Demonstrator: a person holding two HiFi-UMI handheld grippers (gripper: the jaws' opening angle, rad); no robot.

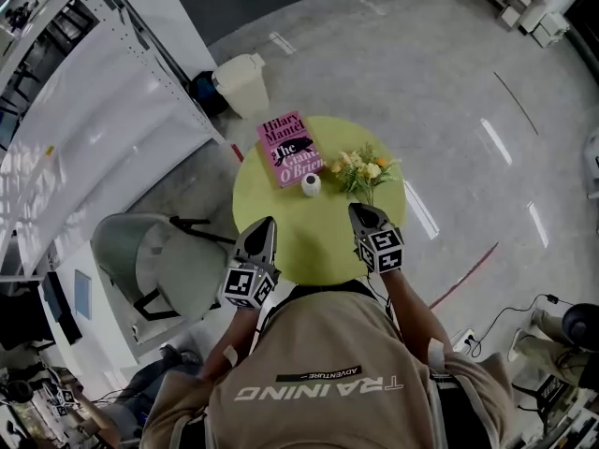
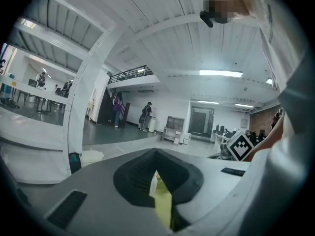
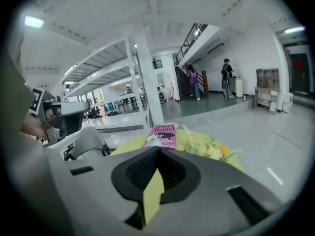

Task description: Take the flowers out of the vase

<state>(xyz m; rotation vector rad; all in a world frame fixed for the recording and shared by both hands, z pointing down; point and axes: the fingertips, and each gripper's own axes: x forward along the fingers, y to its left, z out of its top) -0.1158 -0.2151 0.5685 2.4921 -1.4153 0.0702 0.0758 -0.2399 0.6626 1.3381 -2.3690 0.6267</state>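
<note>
Holding the flowers [image 1: 363,168] out of the vase [image 1: 311,185]

The right tongs [image 1: 363,210] are clenched tight on the green stem of the flowers. The little bunch has yellow, white and orange blooms. It sticks out past the tips of the tongs, above the round yellow-green worktop [image 1: 318,246]. From behind the person, the bunch is just beside the small white vase, on its right, and not inside it. The vase stands upright near the middle of the worktop, and its round mouth faces up.

A pink book [image 1: 291,148] lies flat behind the vase, close to the far edge. The left tongs [image 1: 263,223] are clenched too, with nothing between them. They hang over the near left edge of the worktop and point toward the vase, well apart from it. A grey chair [image 1: 168,265] stands to the left of the worktop. A pale bin [image 1: 243,82] sits on the floor beyond the worktop. The person wears a tan top.
</note>
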